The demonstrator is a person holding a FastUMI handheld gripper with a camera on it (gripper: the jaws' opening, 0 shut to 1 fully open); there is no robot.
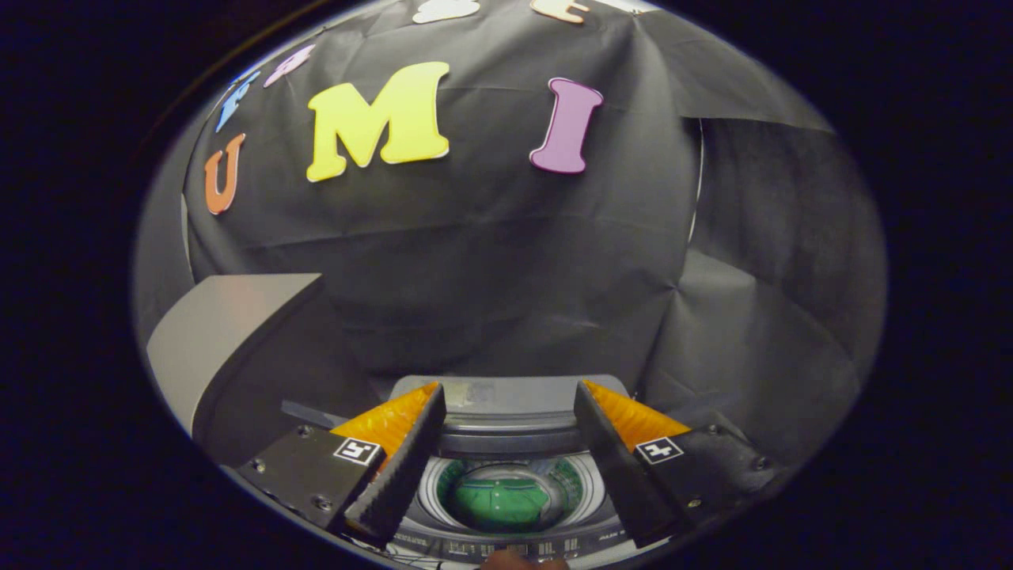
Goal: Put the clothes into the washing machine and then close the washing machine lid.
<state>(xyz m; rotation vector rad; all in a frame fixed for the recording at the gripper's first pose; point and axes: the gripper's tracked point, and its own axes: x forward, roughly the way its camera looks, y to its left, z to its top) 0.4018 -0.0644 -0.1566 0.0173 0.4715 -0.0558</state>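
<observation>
Two wedge-shaped fingers of the gripper [508,396] reach forward from blocky housings studded with small screws, each housing carrying a square printed marker; the inner faces of the fingers [396,475] are ribbed, with a rubbery look, and their outer faces are faceted. They stand wide apart, gripping nothing. Below and between them sits the washing machine [506,546], a small top-loading model with a smooth plastic body and a strip of tiny printed controls along its front edge. Its round opening is ringed by a pale, glossy collar, and inside the drum lies green cloth [506,503], soft and creased, resting at the bottom of the tub. Beyond the opening, at the back edge of the machine, the lid [510,393] stands raised: a flat panel with rounded corners and a faint sheen, its top edge level with the fingertips. At the machine's front edge a small rounded shape, possibly a fingertip [522,560], just shows, too little to be sure. To the left of the machine a pale, smooth, flat-topped slab [221,324] with a sharp angular corner juts out. Behind everything hangs the booth's wall [514,261], matte dark cloth, wrinkled and folded into loose pleats on the right.
</observation>
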